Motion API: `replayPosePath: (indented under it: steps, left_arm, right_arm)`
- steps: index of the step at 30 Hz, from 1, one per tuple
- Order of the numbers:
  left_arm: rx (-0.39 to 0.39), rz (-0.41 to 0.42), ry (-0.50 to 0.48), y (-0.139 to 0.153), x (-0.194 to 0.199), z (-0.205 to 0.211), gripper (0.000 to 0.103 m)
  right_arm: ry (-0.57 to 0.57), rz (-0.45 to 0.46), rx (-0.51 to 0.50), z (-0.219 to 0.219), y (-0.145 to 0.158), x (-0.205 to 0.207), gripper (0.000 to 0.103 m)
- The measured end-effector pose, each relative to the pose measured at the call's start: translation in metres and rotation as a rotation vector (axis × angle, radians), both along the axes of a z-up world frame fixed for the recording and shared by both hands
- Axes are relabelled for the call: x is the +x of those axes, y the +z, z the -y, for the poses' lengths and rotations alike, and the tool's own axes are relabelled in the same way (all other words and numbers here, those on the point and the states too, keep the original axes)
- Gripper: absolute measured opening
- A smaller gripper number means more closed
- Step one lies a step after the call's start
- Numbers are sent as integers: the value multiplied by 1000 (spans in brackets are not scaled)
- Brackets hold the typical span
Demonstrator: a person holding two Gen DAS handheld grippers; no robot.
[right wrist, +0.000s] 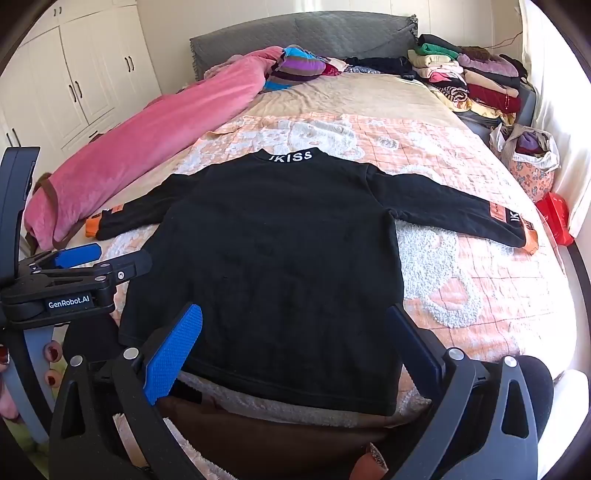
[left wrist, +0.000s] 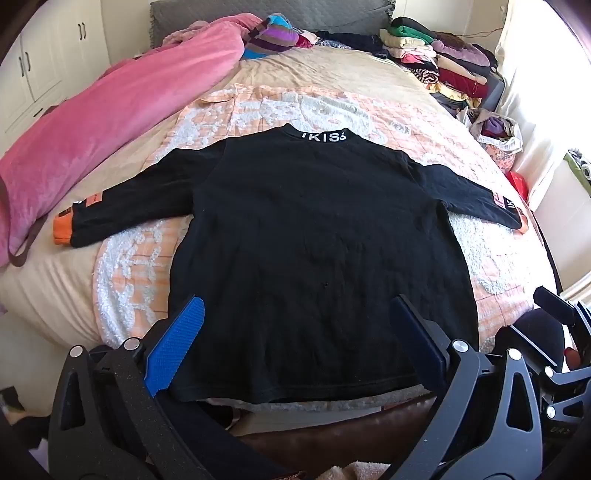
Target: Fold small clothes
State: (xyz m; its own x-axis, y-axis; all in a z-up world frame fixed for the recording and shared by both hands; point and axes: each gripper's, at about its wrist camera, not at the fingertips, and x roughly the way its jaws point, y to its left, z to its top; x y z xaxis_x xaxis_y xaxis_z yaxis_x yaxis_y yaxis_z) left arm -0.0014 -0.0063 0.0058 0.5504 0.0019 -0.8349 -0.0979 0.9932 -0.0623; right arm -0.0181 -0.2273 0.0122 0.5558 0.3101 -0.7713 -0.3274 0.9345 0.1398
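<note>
A black long-sleeved sweatshirt lies flat on the peach quilt, collar toward the grey headboard, hem at the near edge, sleeves spread crosswise. The left gripper and right gripper both hover wide open over the hem, holding nothing.

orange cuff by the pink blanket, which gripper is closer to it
Left. The left gripper hovers just short of that orange cuff; the right gripper hangs at the shirt's hem, toward the other sleeve.
</note>
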Motion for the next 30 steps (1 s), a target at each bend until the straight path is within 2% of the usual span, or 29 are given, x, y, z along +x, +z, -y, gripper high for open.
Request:
replayPosePath:
  steps: [30]
  left_arm:
    - [4, -2, 0, 0, 1, 0, 94]
  right_arm:
    - [0, 8, 0, -1, 1, 1, 99]
